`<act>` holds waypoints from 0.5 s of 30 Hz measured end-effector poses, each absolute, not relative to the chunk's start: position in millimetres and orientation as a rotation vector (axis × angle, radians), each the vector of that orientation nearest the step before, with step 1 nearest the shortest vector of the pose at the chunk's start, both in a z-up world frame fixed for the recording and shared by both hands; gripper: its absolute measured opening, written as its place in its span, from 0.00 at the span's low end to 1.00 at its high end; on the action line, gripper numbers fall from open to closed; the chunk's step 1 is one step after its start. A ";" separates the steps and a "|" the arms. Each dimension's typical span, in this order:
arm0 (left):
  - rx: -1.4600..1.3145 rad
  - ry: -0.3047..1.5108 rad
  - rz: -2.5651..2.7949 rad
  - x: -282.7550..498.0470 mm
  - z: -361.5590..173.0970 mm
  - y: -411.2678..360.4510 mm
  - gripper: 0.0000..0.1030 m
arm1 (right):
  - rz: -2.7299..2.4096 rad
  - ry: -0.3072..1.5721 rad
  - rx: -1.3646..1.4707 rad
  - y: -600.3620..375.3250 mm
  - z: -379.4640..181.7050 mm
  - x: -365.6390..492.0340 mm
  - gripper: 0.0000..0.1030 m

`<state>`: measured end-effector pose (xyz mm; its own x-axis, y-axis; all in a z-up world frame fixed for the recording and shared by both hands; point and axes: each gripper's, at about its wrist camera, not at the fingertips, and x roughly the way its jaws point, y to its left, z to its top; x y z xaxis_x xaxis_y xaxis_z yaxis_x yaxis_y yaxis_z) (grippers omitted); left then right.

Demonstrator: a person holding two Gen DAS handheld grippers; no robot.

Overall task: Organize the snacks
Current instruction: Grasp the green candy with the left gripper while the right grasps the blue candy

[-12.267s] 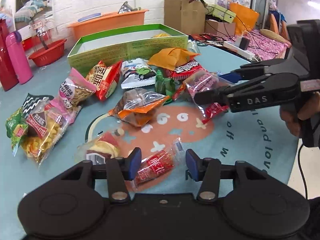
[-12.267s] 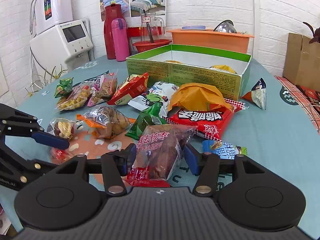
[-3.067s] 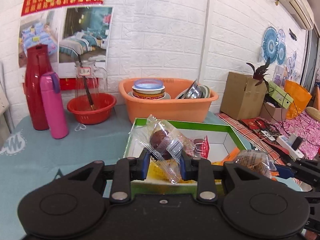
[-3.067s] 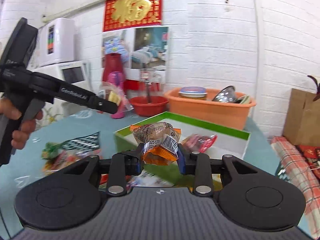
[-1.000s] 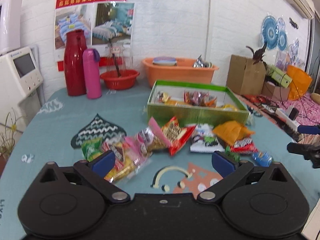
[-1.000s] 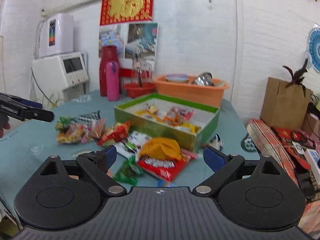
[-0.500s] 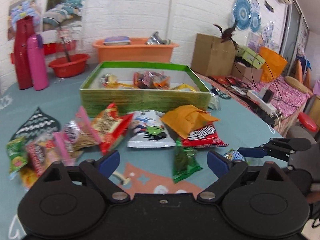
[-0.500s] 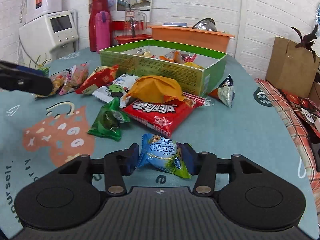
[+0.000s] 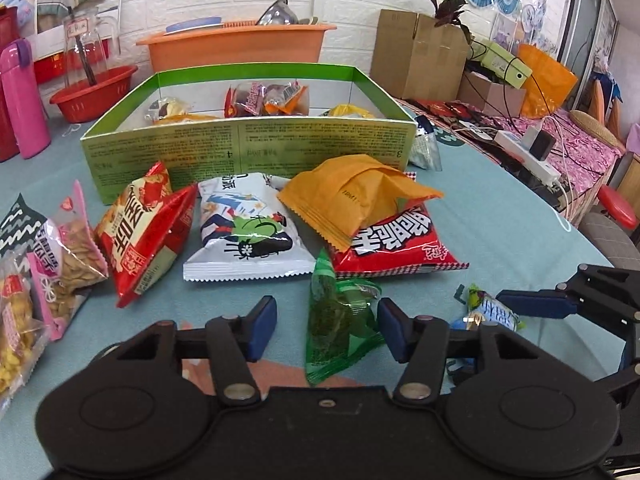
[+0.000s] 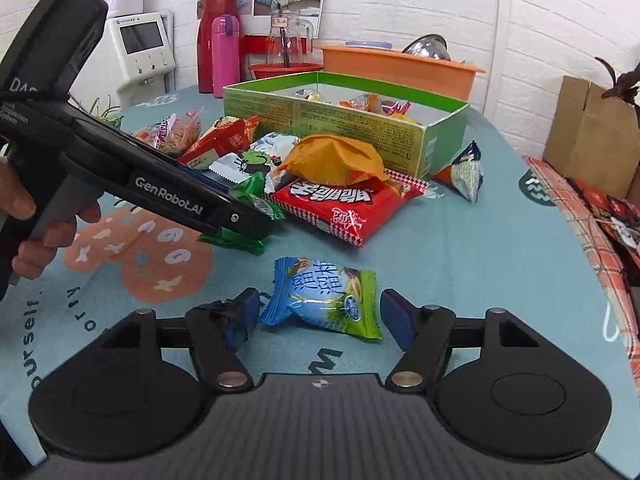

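The green snack packet [image 9: 340, 324] is thin, see-through plastic film, crinkled and glossy. The blue packet [image 10: 326, 300] is shiny foil-like film with bright glare spots. The orange bag [image 9: 356, 196] looks matt and creased, the red bag [image 9: 396, 240] beneath it glossy. The green box [image 9: 248, 152] is printed cardboard, smooth, with a plain white inside. The desk [image 10: 460, 248] wears a soft matt printed cloth. Each hand-held gripper [image 10: 316, 316] is matt black plastic with metal rivets and blue rubbery pads [image 10: 394, 316]. At 12 o'clock stands a smooth orange plastic tub [image 9: 236, 44].
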<state>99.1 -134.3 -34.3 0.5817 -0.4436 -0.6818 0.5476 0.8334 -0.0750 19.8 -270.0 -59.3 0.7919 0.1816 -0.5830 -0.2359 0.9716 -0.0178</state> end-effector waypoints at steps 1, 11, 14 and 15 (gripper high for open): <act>0.146 0.751 -0.578 99.6 -34.3 -133.5 0.72 | 0.231 0.616 -0.080 -270.4 -59.5 20.1 0.98; 0.156 0.750 -0.616 94.7 -34.6 -139.0 0.74 | 0.233 0.590 -0.074 -269.1 -60.7 20.6 0.73; 0.152 0.745 -0.619 90.7 -33.6 -137.5 0.69 | 0.224 0.591 -0.068 -269.7 -59.8 21.1 0.67; 0.146 0.743 -0.616 89.9 -32.6 -135.6 0.65 | 0.222 0.595 -0.065 -269.2 -58.8 21.4 0.66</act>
